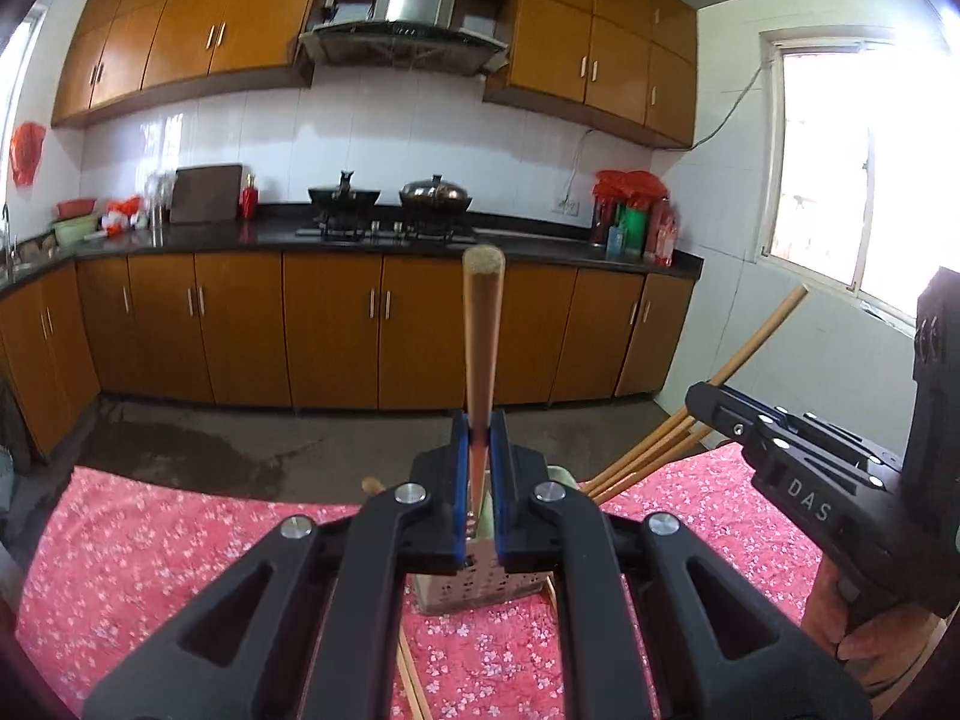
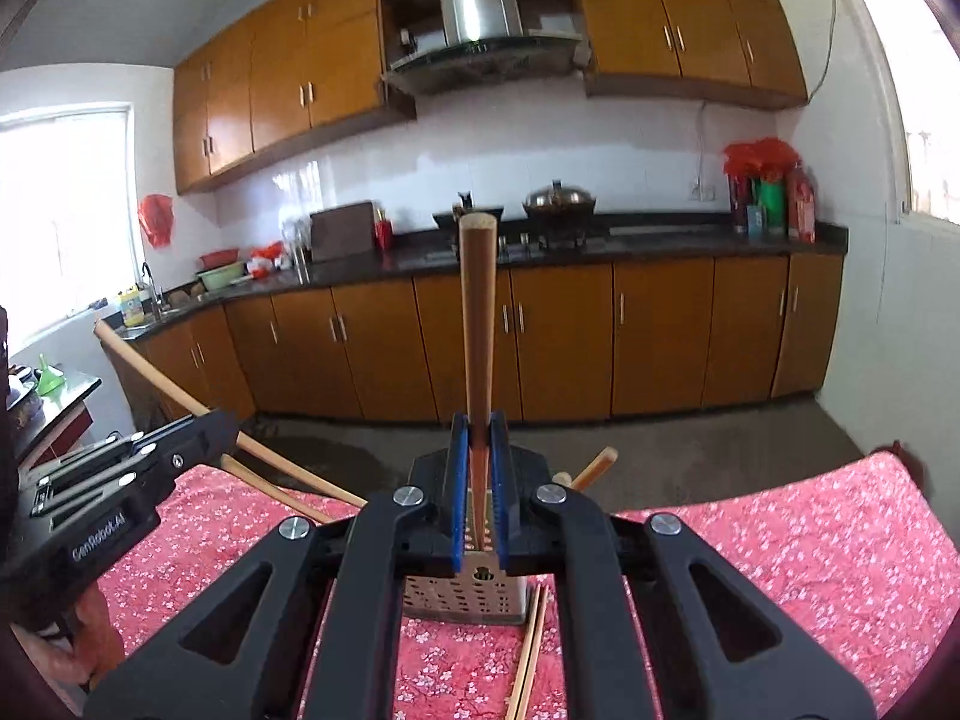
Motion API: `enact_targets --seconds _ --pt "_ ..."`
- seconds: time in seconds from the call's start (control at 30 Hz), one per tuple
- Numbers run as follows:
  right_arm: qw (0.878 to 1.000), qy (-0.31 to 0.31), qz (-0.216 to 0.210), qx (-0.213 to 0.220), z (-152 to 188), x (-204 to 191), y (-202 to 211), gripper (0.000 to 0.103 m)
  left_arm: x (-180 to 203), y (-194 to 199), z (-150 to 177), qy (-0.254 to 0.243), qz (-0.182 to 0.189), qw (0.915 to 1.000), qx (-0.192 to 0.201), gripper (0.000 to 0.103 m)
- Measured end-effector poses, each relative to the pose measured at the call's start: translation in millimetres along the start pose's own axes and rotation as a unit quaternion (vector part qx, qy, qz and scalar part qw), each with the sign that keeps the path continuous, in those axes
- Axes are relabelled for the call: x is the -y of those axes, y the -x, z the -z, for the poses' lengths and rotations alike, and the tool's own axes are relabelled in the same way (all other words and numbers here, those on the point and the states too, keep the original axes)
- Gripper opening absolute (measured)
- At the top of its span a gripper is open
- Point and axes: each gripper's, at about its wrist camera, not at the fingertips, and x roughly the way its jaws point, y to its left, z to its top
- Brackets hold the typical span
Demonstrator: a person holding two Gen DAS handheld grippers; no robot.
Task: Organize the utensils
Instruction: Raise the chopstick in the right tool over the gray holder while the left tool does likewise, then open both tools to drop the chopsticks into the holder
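In the left wrist view, a wooden chopstick (image 1: 482,336) is standing up through the frame's centre, pinched by the left tongs (image 1: 480,438), whose blue pads are closing narrowly on it. Below, at lower centre, a perforated metal holder (image 1: 474,588) is sitting on the pink floral tabletop (image 1: 150,540). The right tongs (image 2: 478,438) are likewise gripping their own chopstick (image 2: 478,312) at centre frame, above loose chopsticks (image 2: 528,654) lying at lower centre.

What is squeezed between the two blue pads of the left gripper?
A wooden chopstick sits clamped between the left gripper's blue pads, pointing up and away. The left wrist view shows it, above the metal holder.
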Motion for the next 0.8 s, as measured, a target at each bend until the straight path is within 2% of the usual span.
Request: enact_targets --seconds 0.13,0.23,0.33,0.53,0.67,0.8 --pt "1.000 -0.016 -0.008 -0.021 -1 2 -12 0.008 -8 -15 3 0.012 -0.003 0.9999 -0.009 0.008" --pt "0.999 -0.025 -0.009 -0.022 1 3 -9 0.011 -11 -15 0 0.015 -0.003 0.9999 -0.003 0.013" --pt "1.000 -0.026 -0.006 -0.011 -2 3 0 0.019 -12 -11 -6 0.019 -0.003 0.9998 0.008 0.017" --pt "0.999 -0.028 -0.005 0.026 -8 5 34 0.019 -22 24 -10 0.036 -0.006 0.9986 0.039 0.021" --pt "0.999 -0.022 0.013 0.019 10 15 55 0.019 -37 57 3 0.033 -0.031 0.9979 0.047 0.027" --pt "0.998 -0.026 0.041 -0.030 48 32 52 0.019 -58 67 38 0.026 -0.073 0.9968 0.019 0.028"
